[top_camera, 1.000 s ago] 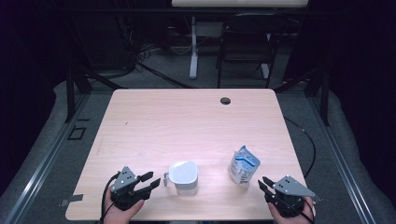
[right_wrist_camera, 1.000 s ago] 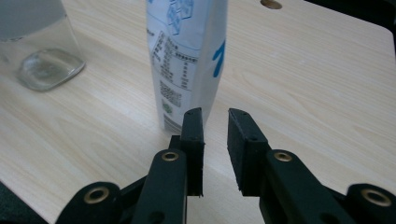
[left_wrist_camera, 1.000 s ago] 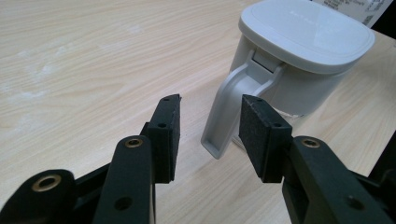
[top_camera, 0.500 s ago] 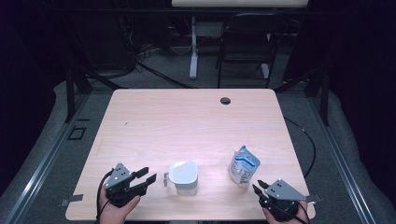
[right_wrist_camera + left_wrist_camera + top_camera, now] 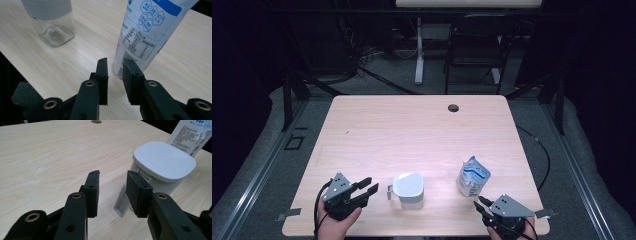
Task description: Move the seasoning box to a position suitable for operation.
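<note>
A clear container with a white lid [image 5: 408, 184] [image 5: 163, 160] and a side handle [image 5: 389, 191] [image 5: 122, 203] stands near the table's front edge. My left gripper [image 5: 369, 186] [image 5: 112, 176] lies to its left and points at the handle. Its jaws have just been closing, but they are open with nothing gripped, and the handle sits just ahead of the pads. A blue and white pouch [image 5: 473, 176] [image 5: 147, 27] stands upright to the right. My right gripper [image 5: 479, 203] [image 5: 115, 62] is just in front of it, open, with a narrow gap and nothing between the pads.
The wooden table [image 5: 412, 130] has a dark cable hole [image 5: 453, 107] at its far edge. The container's glass base [image 5: 51, 30] appears left of the pouch in the right gripper view. Beyond the table are a chair, desk legs and cables on a dark floor.
The left gripper's jaws stand closer together than before. The right gripper has shifted a little to the left, nearer the front of the pouch.
</note>
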Tool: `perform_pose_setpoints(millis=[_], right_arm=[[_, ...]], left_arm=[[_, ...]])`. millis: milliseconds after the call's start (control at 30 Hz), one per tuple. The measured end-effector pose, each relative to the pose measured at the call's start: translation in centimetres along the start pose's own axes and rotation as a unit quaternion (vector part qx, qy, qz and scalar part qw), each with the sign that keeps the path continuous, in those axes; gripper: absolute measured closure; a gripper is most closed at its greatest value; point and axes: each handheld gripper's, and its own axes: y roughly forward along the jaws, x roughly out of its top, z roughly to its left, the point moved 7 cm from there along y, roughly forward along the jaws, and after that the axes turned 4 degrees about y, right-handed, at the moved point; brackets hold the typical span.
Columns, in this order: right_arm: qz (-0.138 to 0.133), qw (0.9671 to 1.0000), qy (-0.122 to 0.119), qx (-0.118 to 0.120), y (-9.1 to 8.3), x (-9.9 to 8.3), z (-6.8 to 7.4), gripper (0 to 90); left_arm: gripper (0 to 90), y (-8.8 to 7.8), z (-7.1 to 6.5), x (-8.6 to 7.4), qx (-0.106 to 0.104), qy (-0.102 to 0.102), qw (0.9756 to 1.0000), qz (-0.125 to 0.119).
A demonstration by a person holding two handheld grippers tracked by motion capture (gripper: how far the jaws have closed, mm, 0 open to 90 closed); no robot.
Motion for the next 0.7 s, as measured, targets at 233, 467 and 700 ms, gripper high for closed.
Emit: perform_pose_setpoints(millis=[233,467,700], right_arm=[[-0.01,0.9998,-0.005,0.016,0.8,0.2,1.1,75.3],[-0.001,0.9994,-0.003,0.036,1.6,0.2,1.8,72.6],[-0.004,0.9992,-0.008,0.038,2.1,0.4,2.2,70.0]], left_arm=[[62.8,0.5,-0.5,0.7,-0.014,0.005,0.9999,0.005],[65.0,1.3,-1.3,1.6,-0.019,0.02,0.9995,0.017],[69.0,2.0,-2.1,2.5,-0.025,0.025,0.9991,0.024]])
